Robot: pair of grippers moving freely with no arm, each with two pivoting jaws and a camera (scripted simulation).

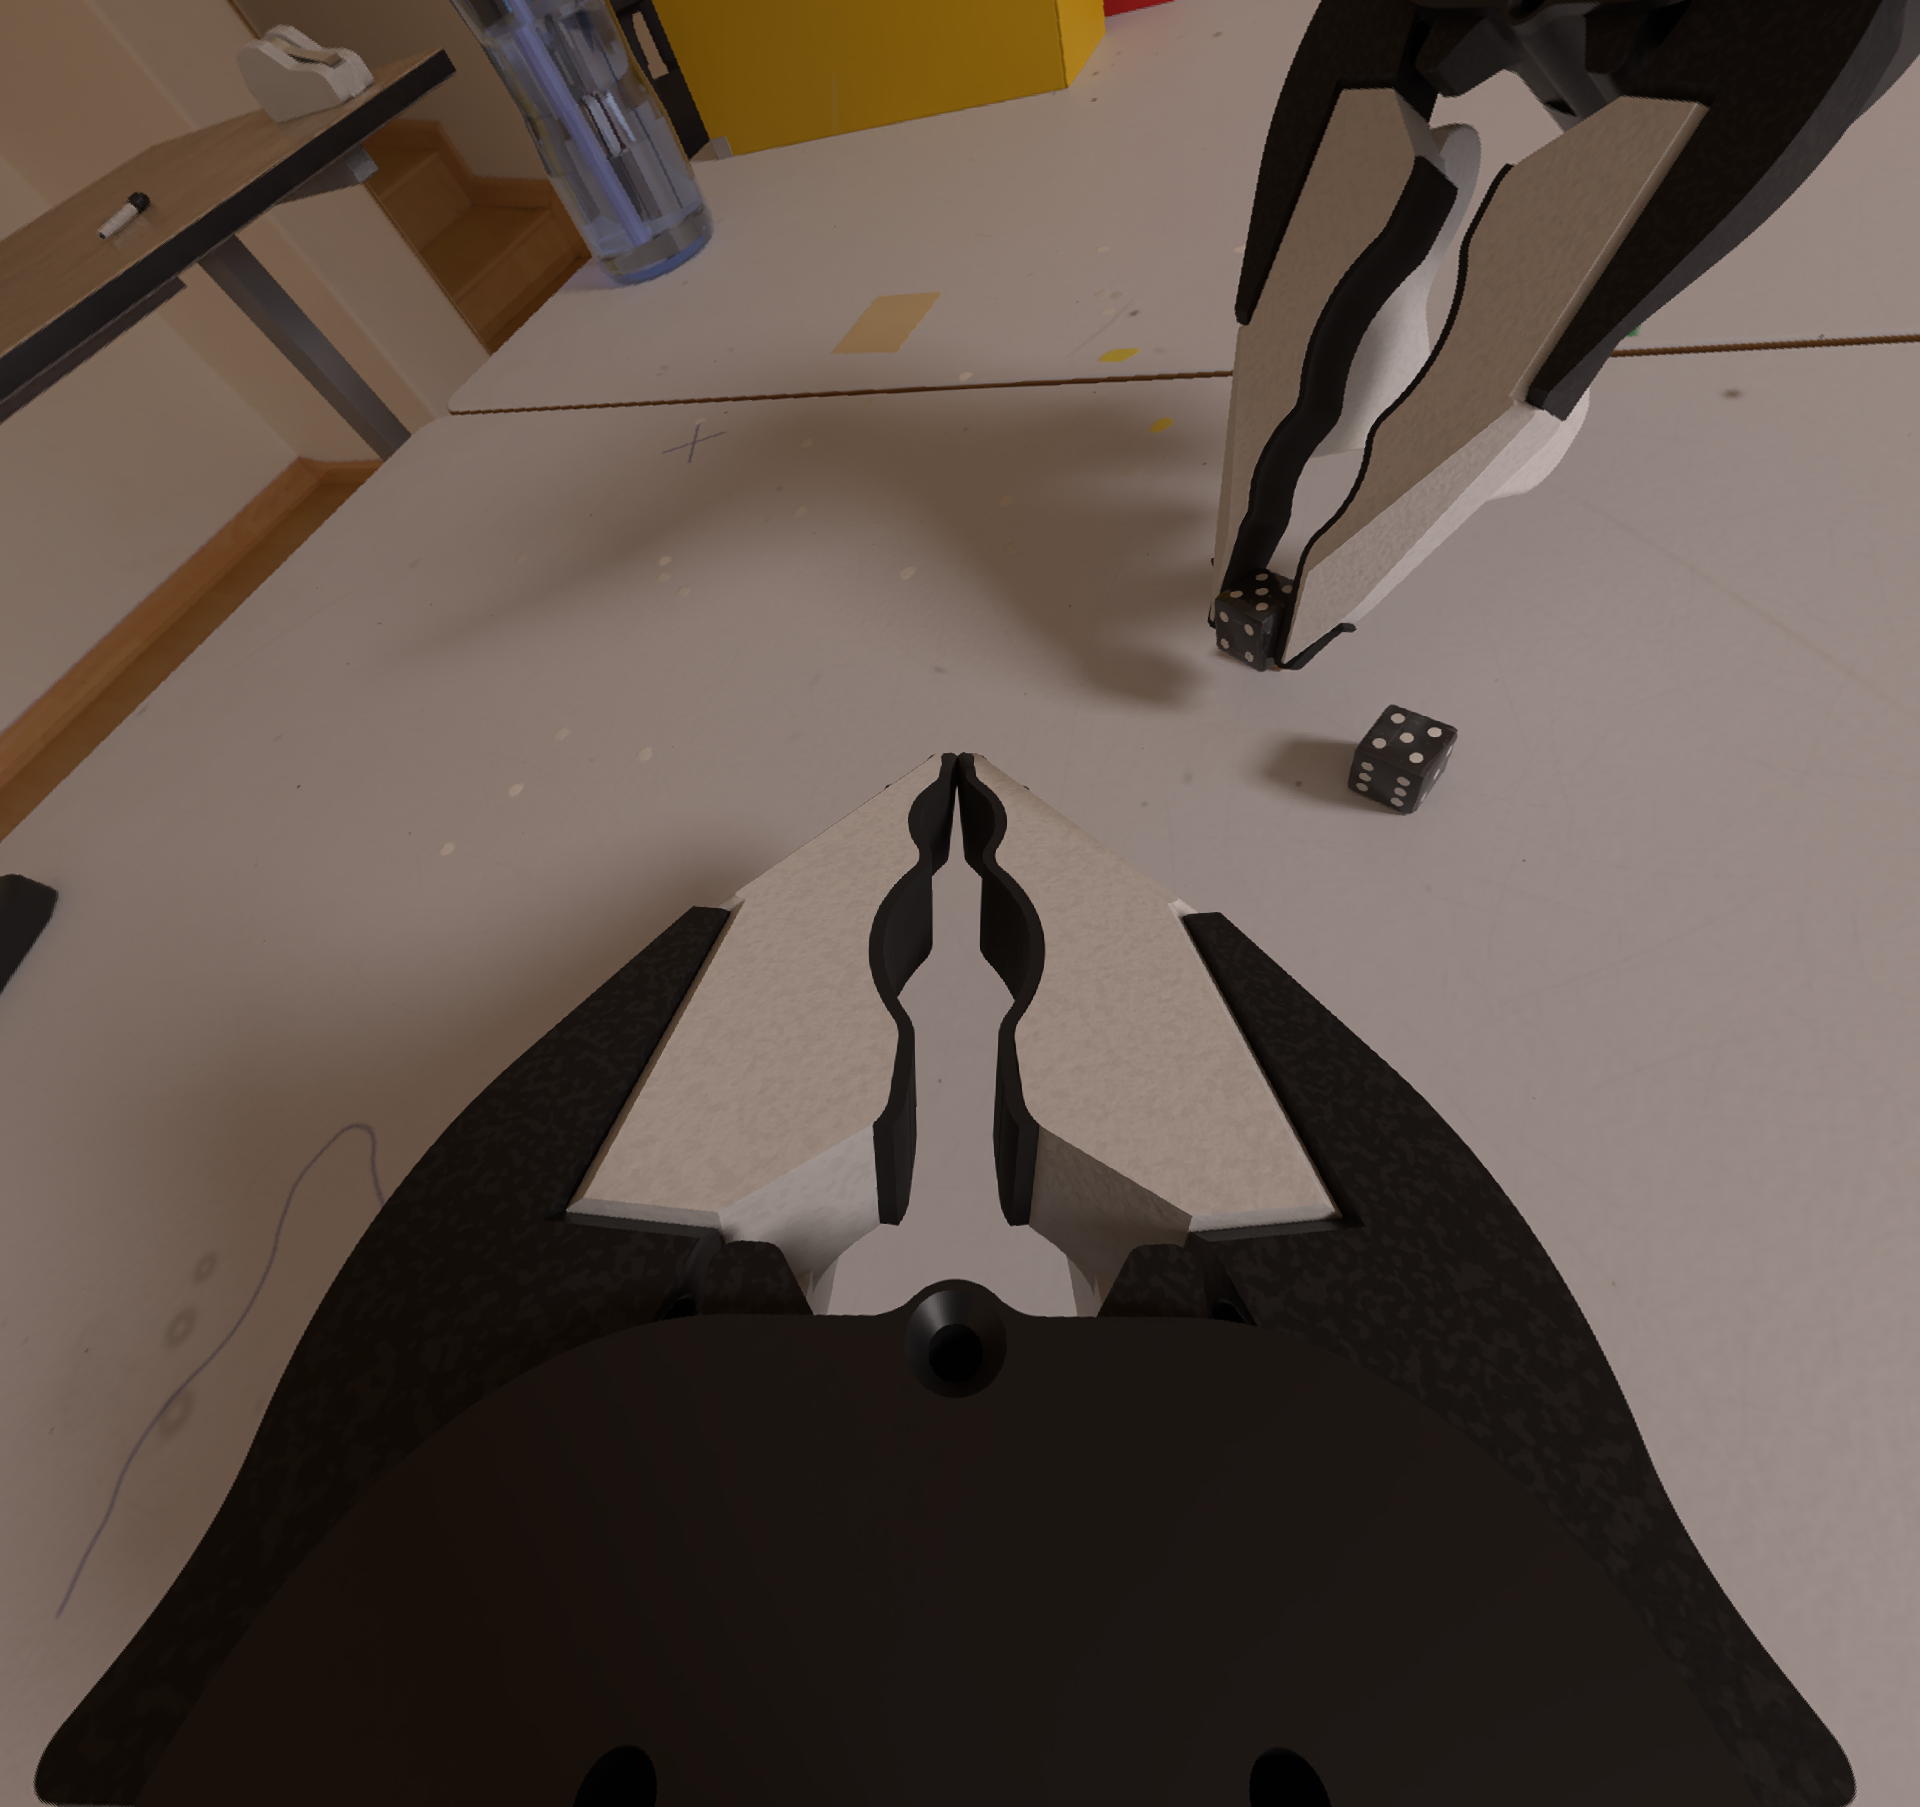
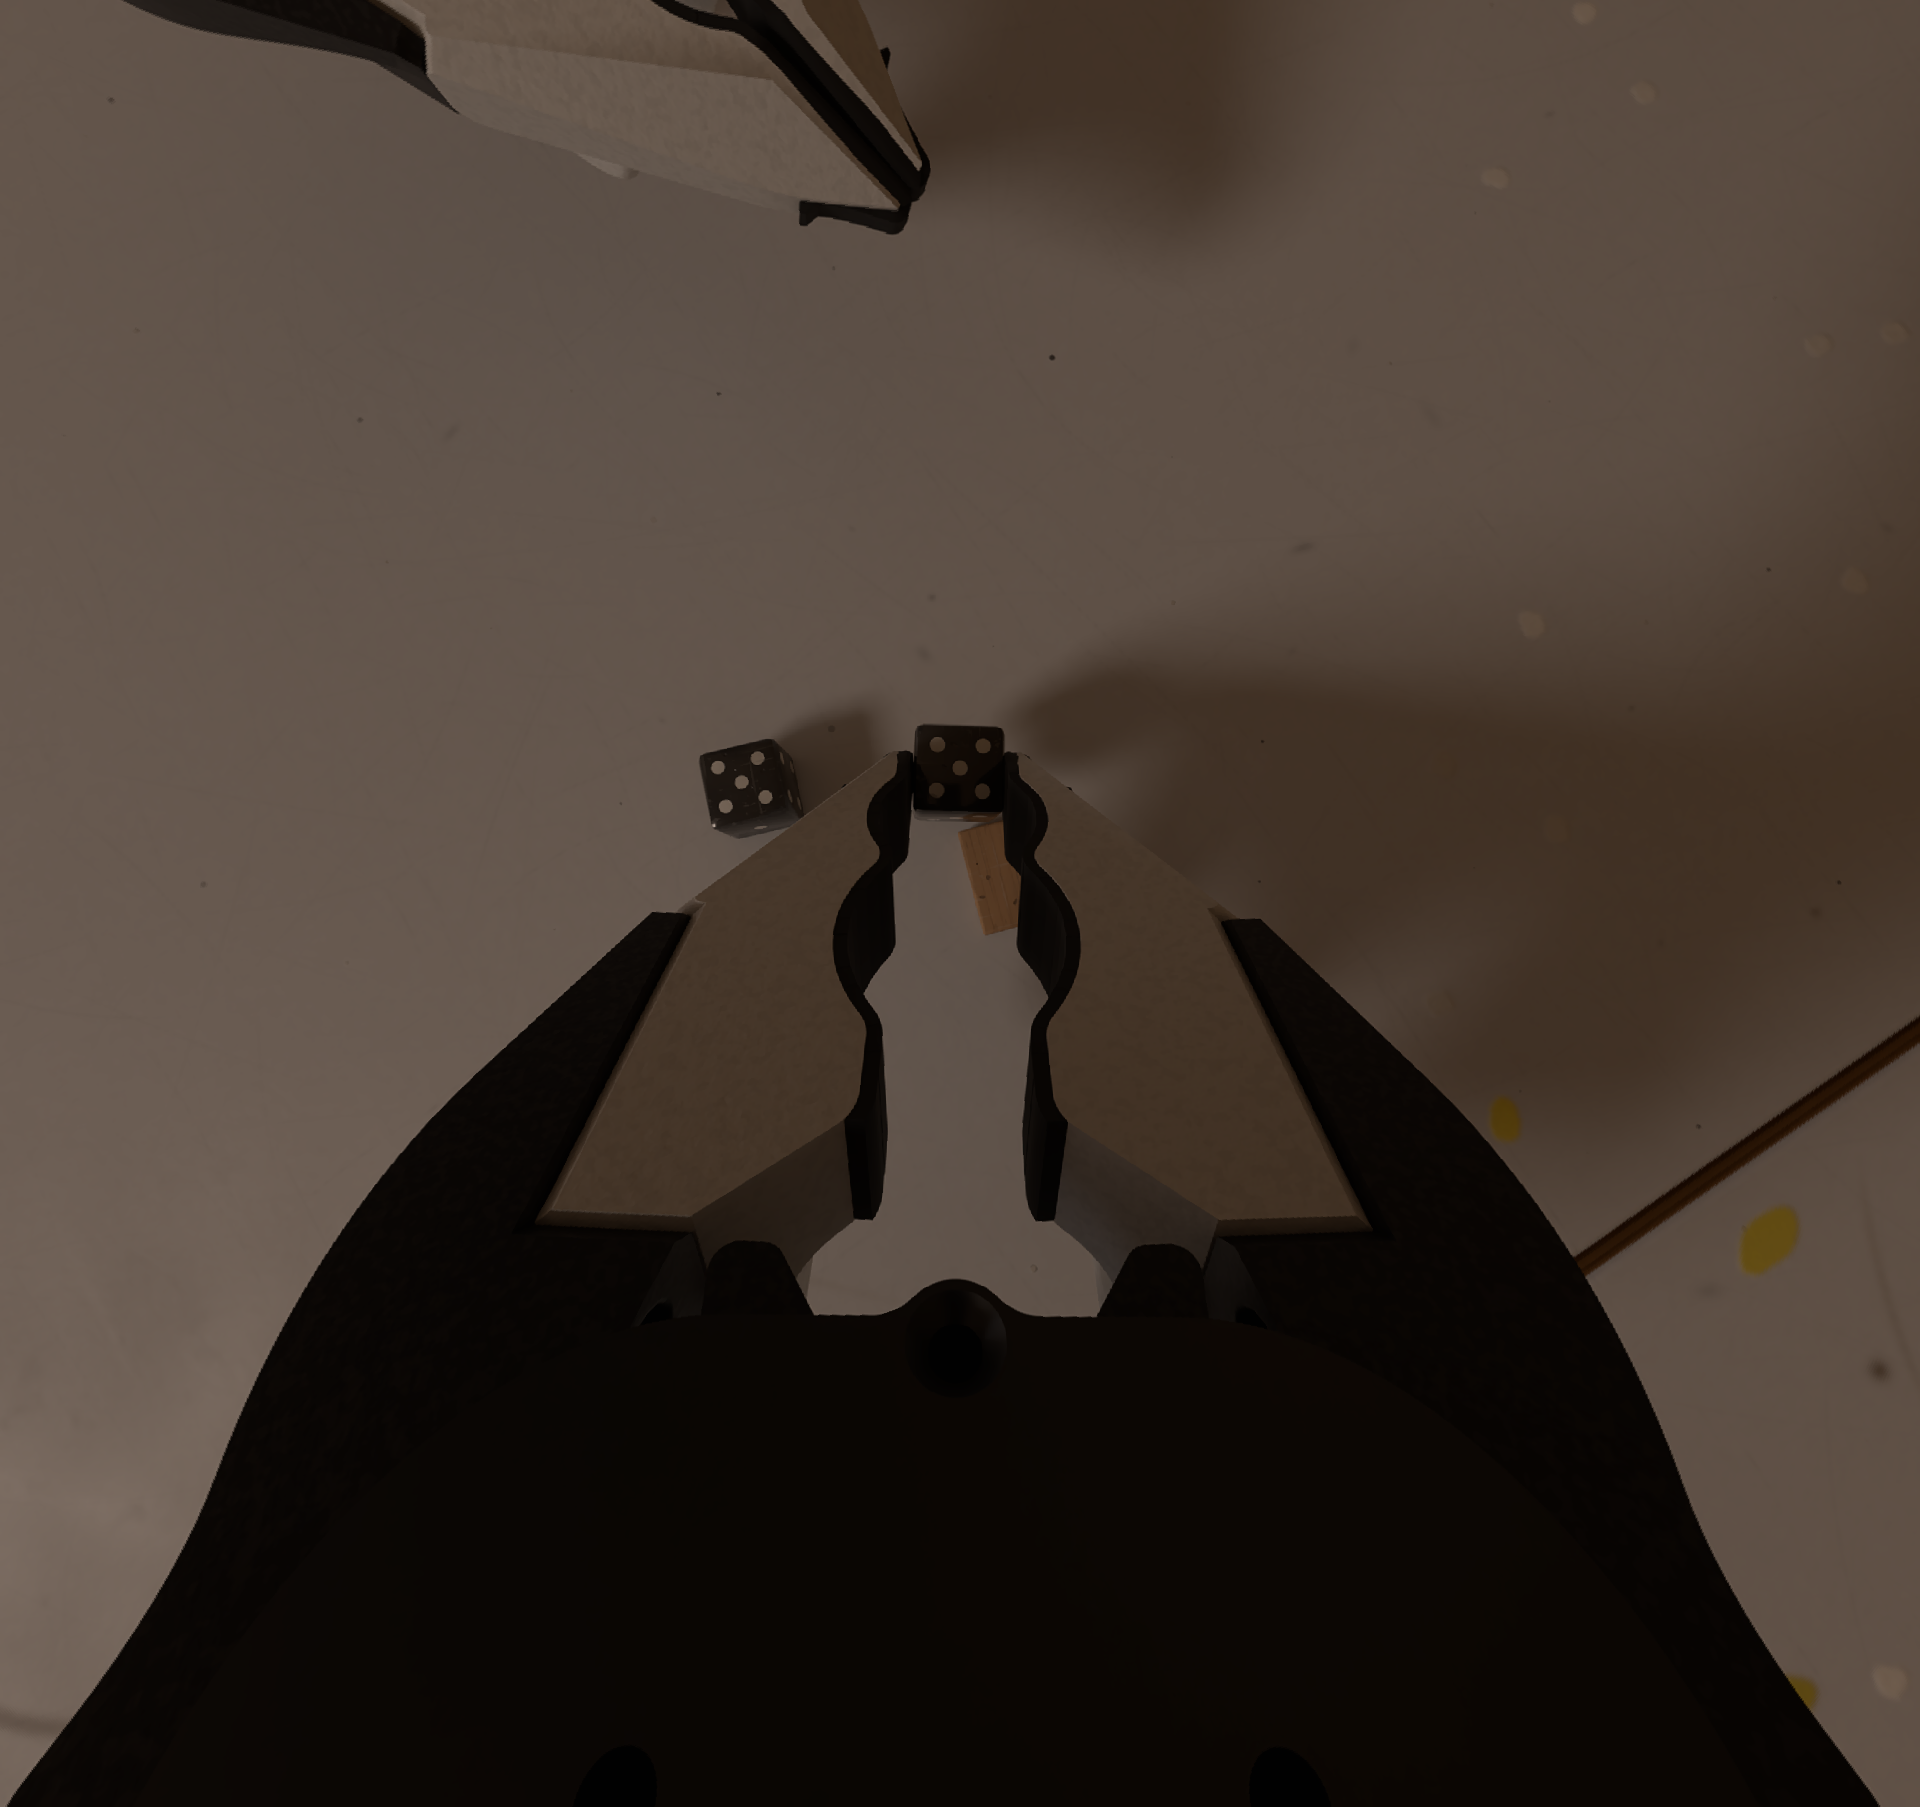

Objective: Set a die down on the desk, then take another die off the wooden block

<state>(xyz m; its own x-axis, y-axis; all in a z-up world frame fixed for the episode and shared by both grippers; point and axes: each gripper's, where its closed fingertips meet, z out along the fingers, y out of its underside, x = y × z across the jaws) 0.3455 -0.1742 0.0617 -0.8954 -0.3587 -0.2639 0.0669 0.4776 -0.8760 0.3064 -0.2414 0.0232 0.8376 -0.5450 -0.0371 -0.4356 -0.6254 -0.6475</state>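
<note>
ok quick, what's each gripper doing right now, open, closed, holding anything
Left gripper: closed, empty.
Right gripper: closed on a black die, above the wooden block.

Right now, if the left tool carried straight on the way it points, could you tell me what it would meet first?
Probably just the bare pale desk surface. The shut left tool aims at open desk; the loose black white-pipped die and the right tool clamping another die lie off to its right. Depth is uncertain.

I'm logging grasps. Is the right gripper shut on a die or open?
Shut on a die: the right gripper has its fingertips against both sides of the black die. A second die lies free on the desk.
</note>
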